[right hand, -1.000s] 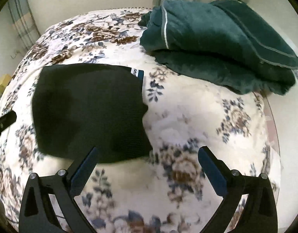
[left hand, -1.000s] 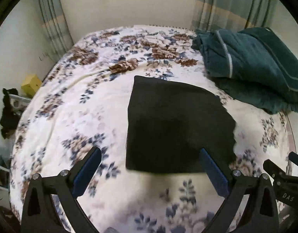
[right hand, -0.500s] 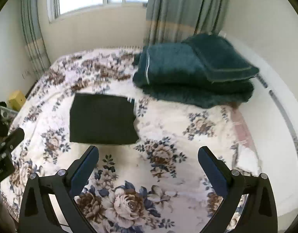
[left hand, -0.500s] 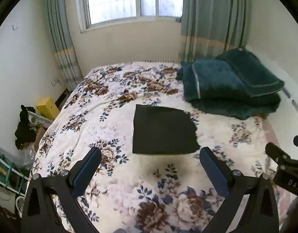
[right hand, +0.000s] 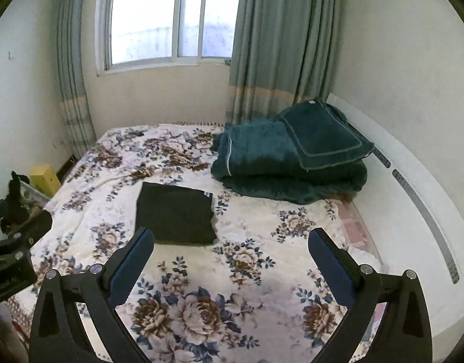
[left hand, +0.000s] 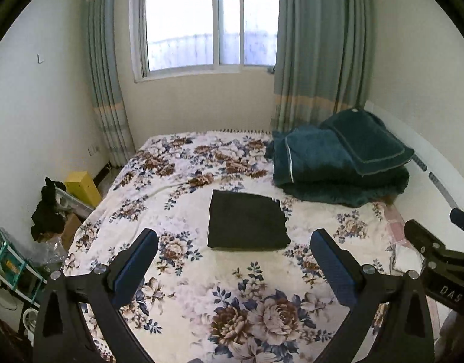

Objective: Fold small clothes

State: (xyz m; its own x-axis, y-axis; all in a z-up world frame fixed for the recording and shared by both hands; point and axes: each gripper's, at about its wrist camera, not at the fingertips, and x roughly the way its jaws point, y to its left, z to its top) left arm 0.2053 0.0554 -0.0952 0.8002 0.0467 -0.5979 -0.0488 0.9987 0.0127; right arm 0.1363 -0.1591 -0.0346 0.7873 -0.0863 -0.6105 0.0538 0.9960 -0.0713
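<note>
A black garment (left hand: 247, 224), folded into a flat rectangle, lies in the middle of the floral bed cover (left hand: 232, 296). It also shows in the right wrist view (right hand: 176, 213), with a small label at its far right corner. My left gripper (left hand: 235, 251) is open and empty, held well back from and above the garment. My right gripper (right hand: 232, 248) is open and empty too, just as far back. Part of the right gripper's body shows at the right edge of the left wrist view (left hand: 437, 254).
A stack of dark teal blankets and a pillow (left hand: 340, 166) lies at the far right of the bed, against the white wall. A yellow box (left hand: 82, 184), dark clothes and a shelf stand on the floor to the left. Window and curtains are behind the bed.
Both grippers have pulled back and up from the folded garment. It now looks small and far, and the window and walls have come into view. The garment lies unmoved.
</note>
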